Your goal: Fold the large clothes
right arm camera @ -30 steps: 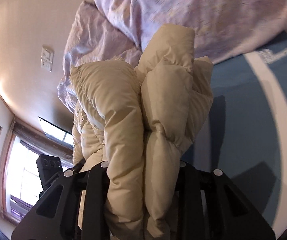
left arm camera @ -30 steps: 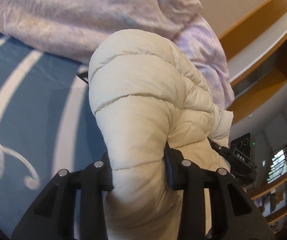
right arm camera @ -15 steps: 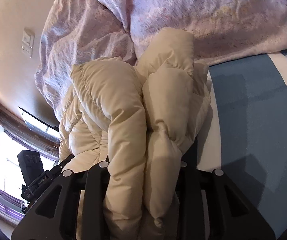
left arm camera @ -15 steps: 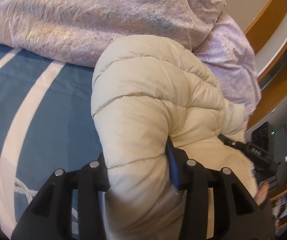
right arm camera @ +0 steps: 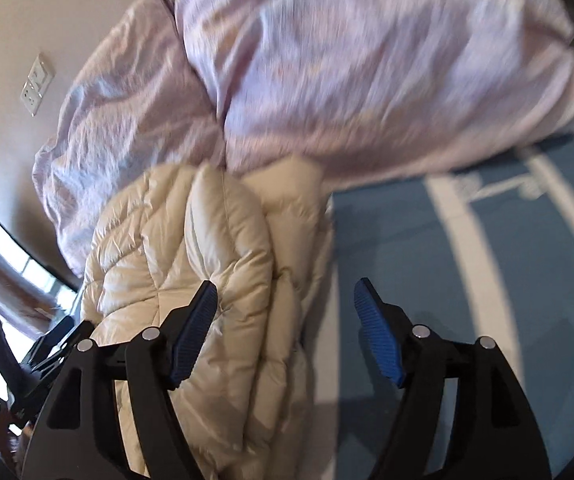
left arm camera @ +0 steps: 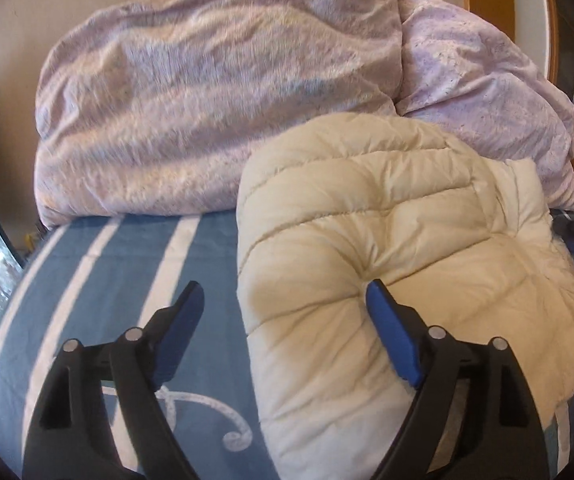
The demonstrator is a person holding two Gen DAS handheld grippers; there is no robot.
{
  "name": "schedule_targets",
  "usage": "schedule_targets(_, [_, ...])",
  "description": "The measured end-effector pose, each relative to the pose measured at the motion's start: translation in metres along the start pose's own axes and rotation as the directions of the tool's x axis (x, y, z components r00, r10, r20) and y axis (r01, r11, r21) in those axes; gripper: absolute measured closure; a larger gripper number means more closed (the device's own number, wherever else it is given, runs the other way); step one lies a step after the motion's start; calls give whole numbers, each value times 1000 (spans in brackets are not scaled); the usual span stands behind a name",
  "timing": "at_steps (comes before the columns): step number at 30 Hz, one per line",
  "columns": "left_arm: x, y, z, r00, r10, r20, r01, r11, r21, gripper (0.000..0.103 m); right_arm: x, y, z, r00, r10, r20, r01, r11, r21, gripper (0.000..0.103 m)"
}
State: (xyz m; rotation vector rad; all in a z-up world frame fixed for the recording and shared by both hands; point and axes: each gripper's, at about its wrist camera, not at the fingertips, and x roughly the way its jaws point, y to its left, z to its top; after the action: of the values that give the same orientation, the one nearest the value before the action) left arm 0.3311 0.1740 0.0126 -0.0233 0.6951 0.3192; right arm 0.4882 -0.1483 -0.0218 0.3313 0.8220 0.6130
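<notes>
Cream puffer jacket (left arm camera: pixel 387 240) on the bed, between both opening tongs.

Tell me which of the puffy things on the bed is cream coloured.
The quilted puffer jacket, folded on the blue striped bedspread in front. The duvet heaped behind it is pale lilac.

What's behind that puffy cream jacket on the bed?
A big crumpled lilac duvet is piled behind the cream jacket, against the wall. Whatever lies beneath the jacket besides the blue striped bedspread is covered.
</notes>
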Motion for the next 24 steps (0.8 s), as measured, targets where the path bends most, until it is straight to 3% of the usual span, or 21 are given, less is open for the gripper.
schedule_targets(3, [-10,-2,2,1000,7,12,-7,1000,-2,17,-18,17,3,998,-9,59,12,999,-53,31])
schedule_targets(7, [-15,-9,6,1000,6,22,-5,1000,-12,15,-21,55,-3,997,10,73,3,986,-169,34])
schedule_targets(12, [-13,-15,6,1000,25,19,-25,1000,-8,13,-6,95,-17,994,-26,104,58,944,-326,38])
schedule_targets(18, [3,-22,3,1000,27,-5,-27,1000,1,13,17,103,-27,992,-66,109,104,913,-395,40])
schedule_targets(24, [18,-26,-6,1000,-17,-25,17,1000,-20,13,50,91,-40,986,-150,70,165,873,-458,45])
